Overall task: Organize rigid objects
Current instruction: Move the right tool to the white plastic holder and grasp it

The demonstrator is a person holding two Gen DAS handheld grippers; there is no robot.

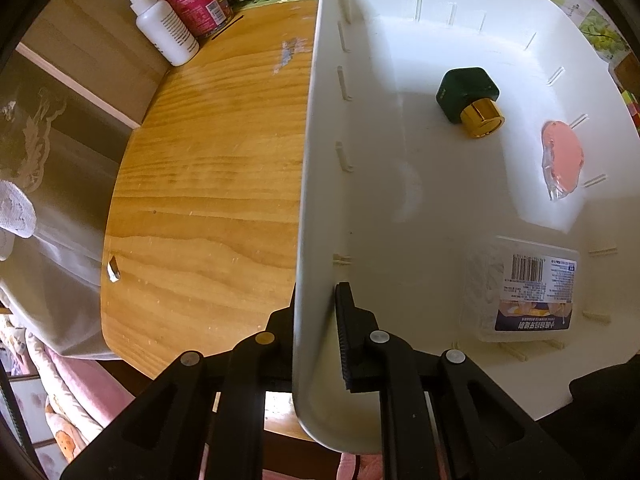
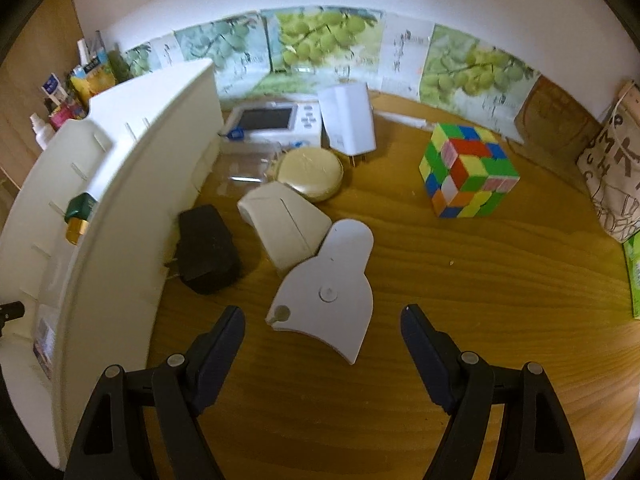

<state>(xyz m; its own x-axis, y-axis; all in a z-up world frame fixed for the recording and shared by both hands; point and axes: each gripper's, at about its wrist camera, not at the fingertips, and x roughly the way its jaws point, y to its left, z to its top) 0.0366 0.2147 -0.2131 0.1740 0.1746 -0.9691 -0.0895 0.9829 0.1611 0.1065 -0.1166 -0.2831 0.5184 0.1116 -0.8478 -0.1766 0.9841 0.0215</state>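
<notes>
My left gripper (image 1: 316,304) is shut on the near wall of a white plastic bin (image 1: 316,160). Inside the bin lie a dark green bottle with a gold cap (image 1: 470,98), a pink wrapped item (image 1: 562,156) and a clear labelled box (image 1: 528,288). My right gripper (image 2: 322,320) is open and empty, just before a flat white plastic piece (image 2: 328,288) on the wooden table. The bin (image 2: 120,216) stands to its left. Beyond lie a white mouse-like piece (image 2: 284,224), a black charger (image 2: 206,248), a round cream tin (image 2: 310,174), a white charger (image 2: 348,120), a white device with a screen (image 2: 268,120) and a colour cube (image 2: 466,170).
A white spray bottle (image 1: 162,20) and a red can (image 1: 196,0) stand at the table's far left corner. A printed bag (image 2: 616,176) and a green box (image 2: 634,276) sit at the right. Grape-print panels (image 2: 320,44) line the back wall. The table edge (image 1: 108,240) is on the left.
</notes>
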